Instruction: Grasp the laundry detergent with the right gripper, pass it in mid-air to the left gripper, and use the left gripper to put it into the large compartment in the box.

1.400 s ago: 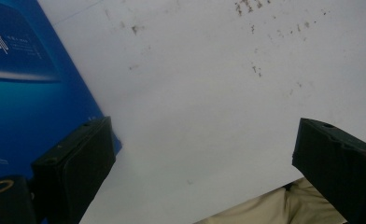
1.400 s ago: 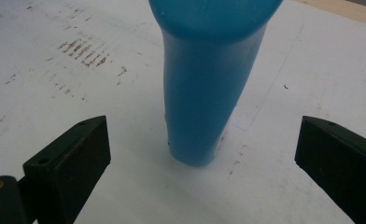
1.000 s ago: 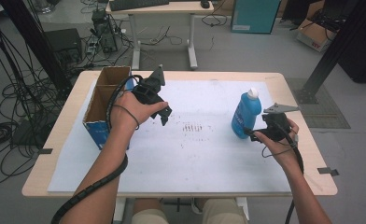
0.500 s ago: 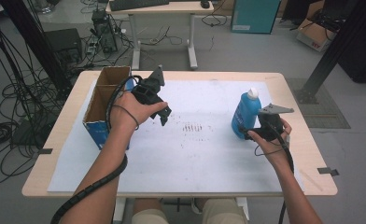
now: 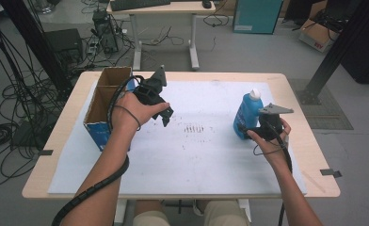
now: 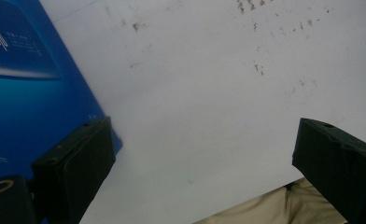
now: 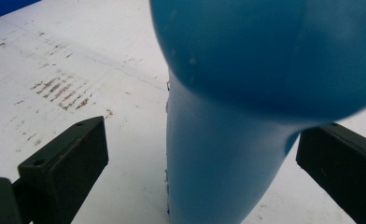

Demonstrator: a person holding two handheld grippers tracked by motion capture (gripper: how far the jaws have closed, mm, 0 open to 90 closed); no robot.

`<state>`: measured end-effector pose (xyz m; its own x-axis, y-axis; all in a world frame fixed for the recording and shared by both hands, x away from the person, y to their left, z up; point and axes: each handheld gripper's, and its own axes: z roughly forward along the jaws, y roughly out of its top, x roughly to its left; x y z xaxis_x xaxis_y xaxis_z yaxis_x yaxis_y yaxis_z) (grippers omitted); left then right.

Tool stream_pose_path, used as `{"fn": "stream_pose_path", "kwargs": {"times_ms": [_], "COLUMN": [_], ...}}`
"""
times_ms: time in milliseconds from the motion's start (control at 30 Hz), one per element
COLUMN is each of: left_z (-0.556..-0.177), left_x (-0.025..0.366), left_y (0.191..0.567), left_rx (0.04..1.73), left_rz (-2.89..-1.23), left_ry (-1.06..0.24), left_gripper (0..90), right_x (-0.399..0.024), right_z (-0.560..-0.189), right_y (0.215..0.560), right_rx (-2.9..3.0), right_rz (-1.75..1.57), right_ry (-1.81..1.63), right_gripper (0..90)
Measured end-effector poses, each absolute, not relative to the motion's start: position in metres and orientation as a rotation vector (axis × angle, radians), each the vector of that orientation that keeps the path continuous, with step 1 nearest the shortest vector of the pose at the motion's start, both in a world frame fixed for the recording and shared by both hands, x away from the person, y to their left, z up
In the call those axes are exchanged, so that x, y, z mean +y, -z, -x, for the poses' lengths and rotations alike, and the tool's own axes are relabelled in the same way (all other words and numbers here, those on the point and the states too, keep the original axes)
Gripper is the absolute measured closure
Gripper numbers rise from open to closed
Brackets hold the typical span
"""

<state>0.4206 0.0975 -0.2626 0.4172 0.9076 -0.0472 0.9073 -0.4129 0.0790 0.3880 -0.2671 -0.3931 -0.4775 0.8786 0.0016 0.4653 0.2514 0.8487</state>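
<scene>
A blue bottle with a white cap stands upright on the white sheet at the table's right. My right gripper is open at table height, a jaw on either side of the bottle's lower body. In the right gripper view the bottle rises close between the wide-apart jaws of that gripper, with gaps on both sides. My left gripper hangs open above the sheet beside an open-topped cardboard box with blue sides. In the left gripper view nothing is held in the open left gripper, and the box's blue side is at the left.
Brown smudges mark the sheet's middle. The wooden table edge frames the sheet. Behind the table are a desk, floor cables, a teal cabinet and a black post.
My right gripper has moved left, bringing its jaws around the bottle's base. The left gripper and the box have stayed put.
</scene>
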Motion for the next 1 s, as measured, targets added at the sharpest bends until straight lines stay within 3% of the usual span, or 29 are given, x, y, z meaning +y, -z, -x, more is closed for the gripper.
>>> {"fn": "stream_pose_path", "kwargs": {"times_ms": [1000], "left_z": [-0.4207], "left_x": [0.0969], "left_y": [0.2597], "left_rx": [1.642], "left_rz": [-2.566], "left_ry": [-0.007], "left_gripper": [6.3], "right_x": [-0.2634], "right_z": [-0.3940], "right_y": [0.3969], "right_rx": [1.983], "right_rz": [-1.176], "right_ry": [-1.164], "right_gripper": [1.6]}}
